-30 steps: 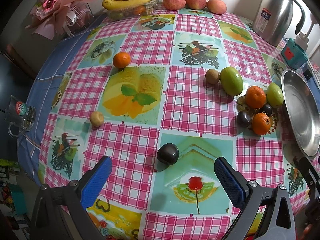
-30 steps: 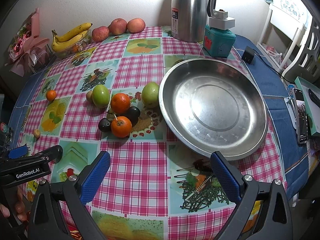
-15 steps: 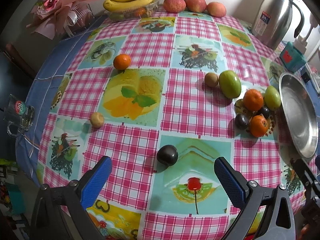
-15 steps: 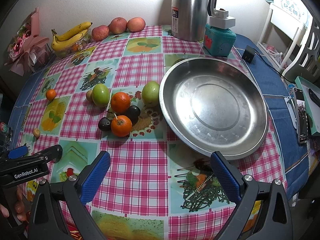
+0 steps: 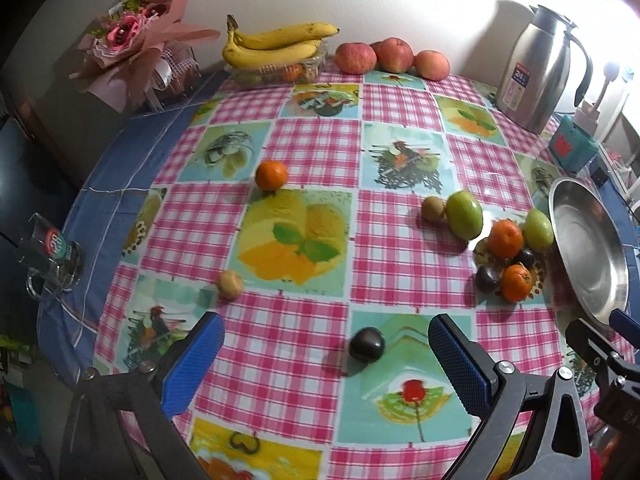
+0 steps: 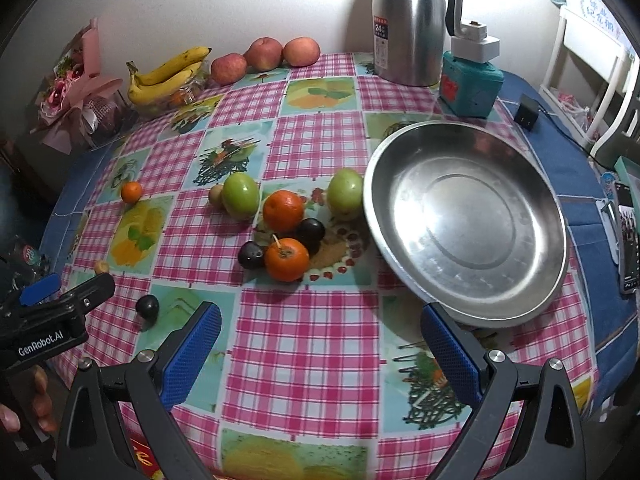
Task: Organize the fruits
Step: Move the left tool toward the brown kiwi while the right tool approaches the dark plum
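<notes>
Loose fruit lies on the checked tablecloth. A dark plum [image 5: 366, 344] [image 6: 147, 307] sits alone just ahead of my left gripper [image 5: 326, 354], which is open and empty. Farther off lie an orange [image 5: 271, 175], a small yellowish fruit [image 5: 230, 283], a kiwi [image 5: 433, 209] and a green fruit [image 5: 464, 214]. By the steel plate [image 6: 466, 308] [image 5: 586, 280] cluster two oranges [image 6: 283, 211] [image 6: 287, 259], two dark plums [image 6: 251, 255] [image 6: 311, 231] and a green fruit [image 6: 345, 193]. My right gripper [image 6: 320, 350] is open above the cloth, left of the plate's near rim.
At the back stand bananas on a clear tub [image 5: 276, 46], three apples [image 5: 390, 56], a steel jug [image 6: 412, 20], a teal box [image 6: 472, 82] and a bouquet [image 5: 136, 46]. A glass mug [image 5: 52, 258] stands at the left edge. A phone [image 6: 628, 236] lies right.
The left gripper's view has tilted and shifted, so the lone plum now lies nearer its right finger. The right gripper has crept slightly towards the fruit cluster. Both stay open.
</notes>
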`<state>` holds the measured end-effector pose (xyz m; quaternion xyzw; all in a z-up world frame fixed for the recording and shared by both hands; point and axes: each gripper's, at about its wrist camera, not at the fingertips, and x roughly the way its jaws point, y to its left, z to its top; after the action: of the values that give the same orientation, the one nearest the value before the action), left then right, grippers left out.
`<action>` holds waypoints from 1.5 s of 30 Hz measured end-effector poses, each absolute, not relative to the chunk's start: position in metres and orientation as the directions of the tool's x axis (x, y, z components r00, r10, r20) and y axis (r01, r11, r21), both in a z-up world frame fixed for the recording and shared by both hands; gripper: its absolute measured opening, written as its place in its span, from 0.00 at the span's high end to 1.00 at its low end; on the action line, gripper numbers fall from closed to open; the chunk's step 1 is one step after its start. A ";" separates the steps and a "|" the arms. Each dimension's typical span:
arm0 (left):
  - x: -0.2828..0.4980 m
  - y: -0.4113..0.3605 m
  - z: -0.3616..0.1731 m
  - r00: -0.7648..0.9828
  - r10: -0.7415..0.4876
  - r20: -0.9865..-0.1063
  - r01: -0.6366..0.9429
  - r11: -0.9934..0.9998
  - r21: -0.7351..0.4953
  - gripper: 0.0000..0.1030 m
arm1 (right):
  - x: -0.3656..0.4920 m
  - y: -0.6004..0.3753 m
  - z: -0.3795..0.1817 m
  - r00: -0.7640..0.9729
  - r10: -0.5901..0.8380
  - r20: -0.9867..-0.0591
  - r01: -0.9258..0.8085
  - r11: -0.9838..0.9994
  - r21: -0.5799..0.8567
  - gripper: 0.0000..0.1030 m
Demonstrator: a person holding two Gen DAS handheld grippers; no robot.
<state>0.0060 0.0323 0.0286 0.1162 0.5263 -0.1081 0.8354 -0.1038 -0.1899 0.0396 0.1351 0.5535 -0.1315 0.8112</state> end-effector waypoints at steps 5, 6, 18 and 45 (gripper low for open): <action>0.015 0.046 0.020 0.428 -0.057 -0.902 0.303 0.949 0.084 0.00 | -0.088 -0.177 0.036 0.387 -0.074 -0.919 0.355 0.932 0.074 0.03; 0.016 0.048 0.018 0.422 -0.065 -0.904 0.304 0.950 0.073 0.00 | -0.085 -0.172 0.035 0.383 -0.076 -0.921 0.348 0.935 0.068 0.03; 0.042 0.088 -0.007 0.380 -0.070 -0.922 0.268 0.963 0.037 0.00 | -0.039 -0.120 0.022 0.336 -0.032 -0.941 0.262 0.963 0.061 0.03; 0.088 0.142 -0.037 0.283 -0.079 -0.956 0.285 0.958 0.005 0.00 | 0.004 -0.032 -0.013 0.263 0.041 -0.964 0.043 0.998 0.054 0.03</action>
<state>0.0884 0.1424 -0.0366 0.0875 0.5878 -0.1145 0.7961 0.0044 -0.0321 -0.0133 0.0346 0.6071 -0.0005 0.7939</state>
